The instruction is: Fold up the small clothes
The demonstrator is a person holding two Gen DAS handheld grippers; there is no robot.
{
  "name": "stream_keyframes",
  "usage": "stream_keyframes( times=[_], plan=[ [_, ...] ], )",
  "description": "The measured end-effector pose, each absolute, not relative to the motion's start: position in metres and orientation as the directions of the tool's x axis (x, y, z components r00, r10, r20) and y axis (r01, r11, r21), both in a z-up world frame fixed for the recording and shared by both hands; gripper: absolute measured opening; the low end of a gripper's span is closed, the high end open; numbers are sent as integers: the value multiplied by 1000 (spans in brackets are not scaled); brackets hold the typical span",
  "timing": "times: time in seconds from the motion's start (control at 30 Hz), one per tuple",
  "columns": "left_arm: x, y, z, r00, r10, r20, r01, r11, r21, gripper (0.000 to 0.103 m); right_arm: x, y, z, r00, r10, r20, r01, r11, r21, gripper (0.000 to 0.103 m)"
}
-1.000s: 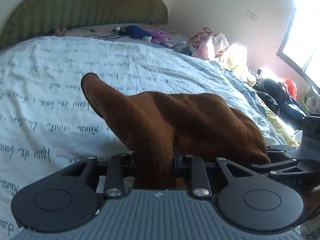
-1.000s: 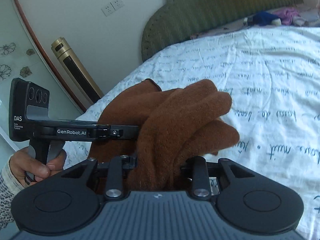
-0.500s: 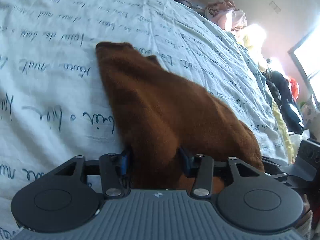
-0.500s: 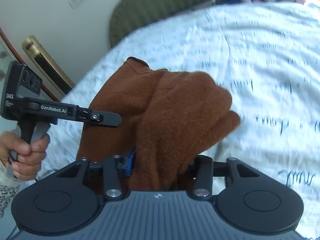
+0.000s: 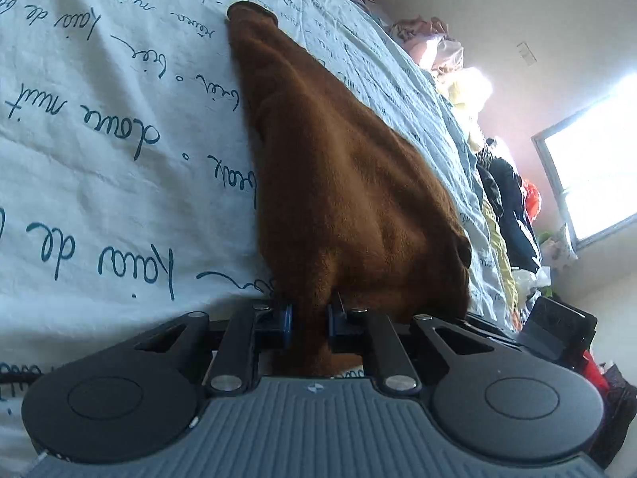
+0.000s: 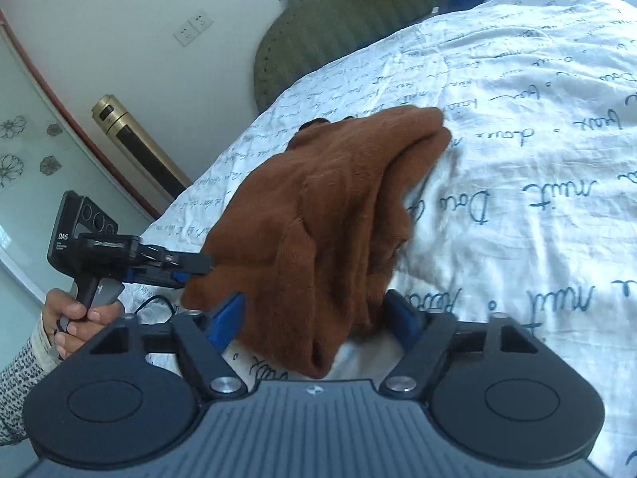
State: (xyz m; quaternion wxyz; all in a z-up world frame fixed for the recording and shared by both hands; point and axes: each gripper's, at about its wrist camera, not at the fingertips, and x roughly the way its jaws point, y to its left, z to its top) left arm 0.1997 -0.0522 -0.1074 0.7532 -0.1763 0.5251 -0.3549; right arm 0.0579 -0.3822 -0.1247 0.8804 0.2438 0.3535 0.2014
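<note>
A small brown fleece garment (image 5: 350,183) lies stretched along the white bedsheet (image 5: 99,127) printed with blue script. My left gripper (image 5: 308,324) is shut on its near edge, low over the bed. In the right wrist view the same garment (image 6: 318,215) lies bunched in folds. My right gripper (image 6: 318,318) stands open around its near end, blue pads (image 6: 229,314) apart from the cloth. The left gripper (image 6: 187,267) also shows there, held by a hand, pinching the garment's left edge.
A green padded headboard (image 6: 358,12) stands at the bed's far end. A pile of clothes (image 5: 434,46) and dark garments (image 5: 509,203) line the bed's right side under a bright window (image 5: 597,167). A gold column (image 6: 135,147) and glass panel stand left of the bed.
Both grippers lowered the garment onto the bed and it now lies stretched out on the sheet. My right gripper has opened and let go. The left stays shut on the cloth.
</note>
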Motion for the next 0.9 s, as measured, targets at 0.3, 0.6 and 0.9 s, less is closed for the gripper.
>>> stream_keyframes(
  times=[0.3, 0.6, 0.9],
  plan=[
    [175, -22, -89, 291, -687, -665, 242, 726, -644, 12, 58, -364, -81, 694, 532, -485, -250, 810, 530, 15],
    [157, 4, -68, 360, -668, -651, 253, 742, -621, 71, 15, -381, -80, 770, 365, -523, -144, 898, 416, 73],
    [141, -98, -61, 426, -596, -681, 420, 797, -434, 69, 57, -338, -74, 790, 289, -540, -219, 957, 192, 19]
  ],
)
